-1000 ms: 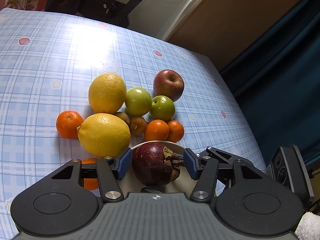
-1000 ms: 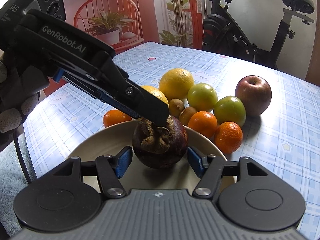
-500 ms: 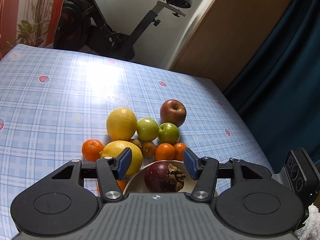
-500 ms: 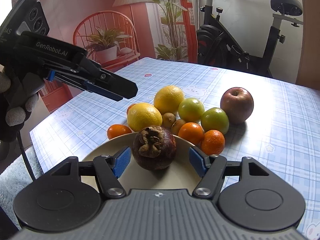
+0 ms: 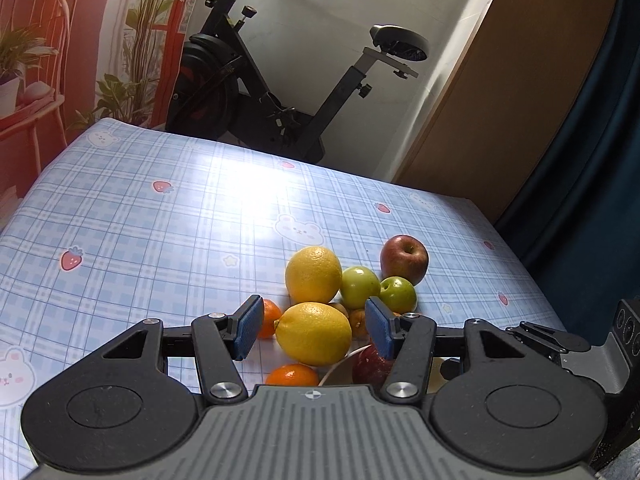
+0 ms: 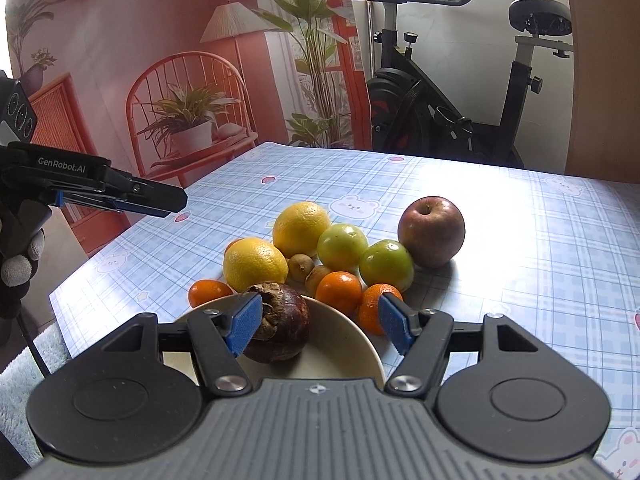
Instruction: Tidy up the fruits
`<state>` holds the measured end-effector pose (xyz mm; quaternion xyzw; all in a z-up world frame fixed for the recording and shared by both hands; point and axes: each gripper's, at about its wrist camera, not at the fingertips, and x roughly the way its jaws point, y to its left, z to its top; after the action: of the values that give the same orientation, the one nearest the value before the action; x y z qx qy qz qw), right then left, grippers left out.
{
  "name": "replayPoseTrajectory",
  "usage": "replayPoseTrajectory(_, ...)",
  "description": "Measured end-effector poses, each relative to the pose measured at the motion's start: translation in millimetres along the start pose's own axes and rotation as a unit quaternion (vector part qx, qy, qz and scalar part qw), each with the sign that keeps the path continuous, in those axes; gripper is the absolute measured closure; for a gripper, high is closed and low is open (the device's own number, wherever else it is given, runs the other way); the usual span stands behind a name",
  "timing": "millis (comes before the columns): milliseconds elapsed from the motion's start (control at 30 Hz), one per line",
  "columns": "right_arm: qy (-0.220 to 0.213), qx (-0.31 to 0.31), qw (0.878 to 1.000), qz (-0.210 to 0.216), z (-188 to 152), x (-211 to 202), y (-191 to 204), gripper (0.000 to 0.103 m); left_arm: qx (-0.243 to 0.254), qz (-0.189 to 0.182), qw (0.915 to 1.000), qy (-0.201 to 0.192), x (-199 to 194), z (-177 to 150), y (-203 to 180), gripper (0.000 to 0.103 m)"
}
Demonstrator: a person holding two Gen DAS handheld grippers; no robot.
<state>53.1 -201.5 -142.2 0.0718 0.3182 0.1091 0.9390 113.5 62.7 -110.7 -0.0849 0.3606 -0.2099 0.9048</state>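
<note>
From the left wrist, the left tool point(image 5: 314, 326) hangs above the worktop point(image 5: 160, 240) with its blue pads apart and nothing clamped between them. Beyond the pads lies the fruit cluster: a near lemon point(image 5: 314, 333), a far lemon point(image 5: 313, 274), two green apples point(image 5: 359, 286) side by side, a red apple point(image 5: 404, 258) behind them, and mandarins point(image 5: 294, 374) at the edges. The dark mangosteen point(image 5: 370, 366) sits in the cream bowl point(image 5: 338, 368), half hidden behind the right pad. An exercise bike point(image 5: 280, 92) stands past the worktop.

From the right wrist, the right tool point(image 6: 318, 328) is also spread and empty, held over the bowl point(image 6: 344, 354). The mangosteen point(image 6: 282, 330) rests inside the bowl, behind the left pad; whether the pad touches it I cannot tell. The other fruit lies on the worktop just beyond the bowl's rim. The left tool point(image 6: 168, 200) reaches in from the left, well above the fruit, held by a gloved hand point(image 6: 18, 272).
</note>
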Motion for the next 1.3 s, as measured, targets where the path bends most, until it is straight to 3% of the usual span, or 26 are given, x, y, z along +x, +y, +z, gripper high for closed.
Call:
replayPoseTrajectory(200,0.000,0.007,1.000,-0.011,0,4,-11,0.035,0.007,0.028,0.9996,-0.003,5,-2,4,0.045)
replayPoseTrajectory(333,0.007,0.014,1.000,-0.019,2,11,-22,0.048,0.008,0.062,0.9980,-0.012,7,-1,13,0.051)
replayPoseTrajectory(567,0.016,0.026,0.999,-0.032,6,27,-35,0.053,-0.018,0.106,0.9940,-0.022,10,4,39,0.052)
replayPoseTrajectory(1000,0.037,0.054,0.998,-0.024,5,48,-49,0.054,-0.031,0.098,0.9947,0.008,30,0,44,0.052)
replayPoseTrajectory(1133,0.034,0.077,0.996,0.001,2,44,-54,0.069,-0.049,0.083,0.9949,0.032,38,1,51,0.052)
replayPoseTrajectory(1300,0.032,0.069,0.997,-0.008,1,40,-50,0.070,-0.049,0.074,0.9952,0.041,47,2,48,0.052)
